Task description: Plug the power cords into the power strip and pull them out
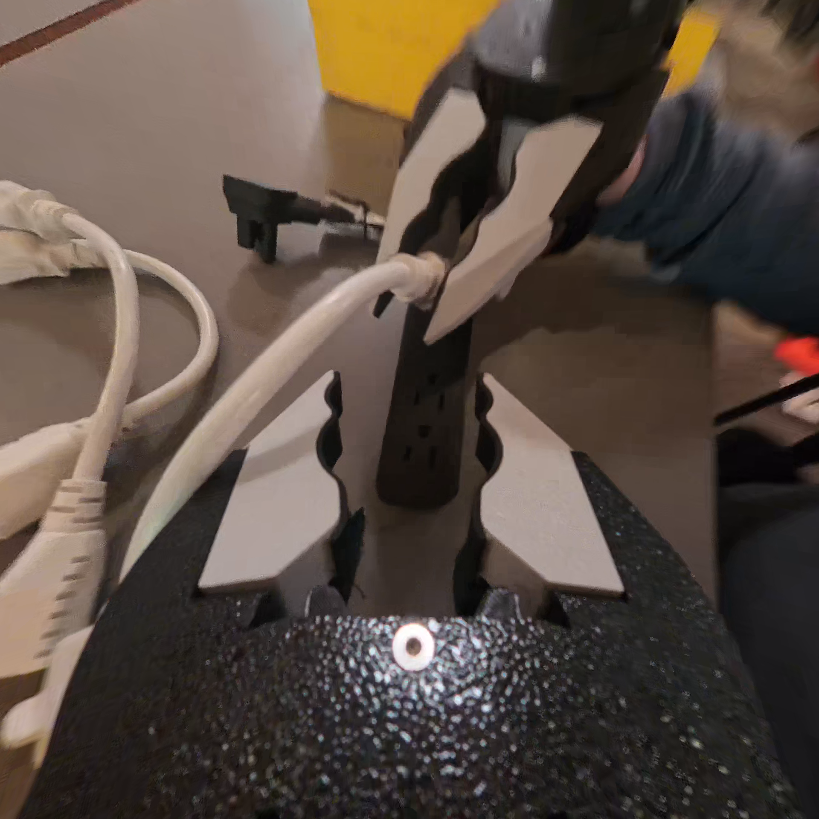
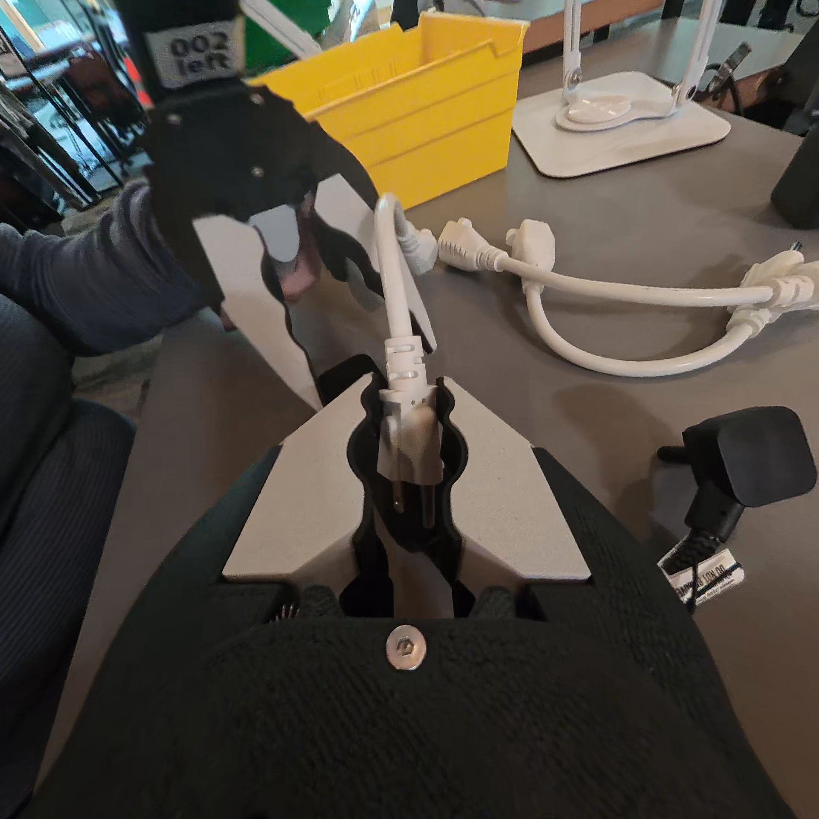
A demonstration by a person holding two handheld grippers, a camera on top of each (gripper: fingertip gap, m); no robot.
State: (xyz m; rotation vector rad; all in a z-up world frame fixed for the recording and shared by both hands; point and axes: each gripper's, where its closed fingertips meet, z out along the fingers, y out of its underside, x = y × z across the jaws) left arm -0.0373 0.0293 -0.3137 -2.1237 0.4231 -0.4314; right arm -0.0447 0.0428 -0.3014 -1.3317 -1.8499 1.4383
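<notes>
A black power strip (image 1: 423,412) lies on the grey table, running away from me in the left wrist view. My left gripper (image 1: 407,381) is open, with a finger on each side of the strip's near end and a gap to it on both sides. My right gripper (image 2: 407,381) is shut on a white plug (image 2: 410,447), whose bare prongs (image 2: 399,496) are outside any socket. In the left wrist view the right gripper (image 1: 412,297) holds this plug (image 1: 425,274) just above the strip's far part. The plug's white cord (image 1: 248,390) arcs down to the left. The left gripper's fingers (image 2: 266,319) show beyond the plug.
More white cords and plugs (image 2: 576,288) lie in a loose pile (image 1: 66,399) beside the strip. A black adapter plug (image 2: 753,456) lies on the table (image 1: 257,217). A yellow bin (image 2: 421,111) and a white lamp base (image 2: 620,124) stand farther back. A person's sleeve (image 2: 88,274) is close. Both grippers' tips are close together, under 4 cm apart. Between my left fingertips and the white lamp base (image 2: 620,124) there is roughly 35 centimetres.
</notes>
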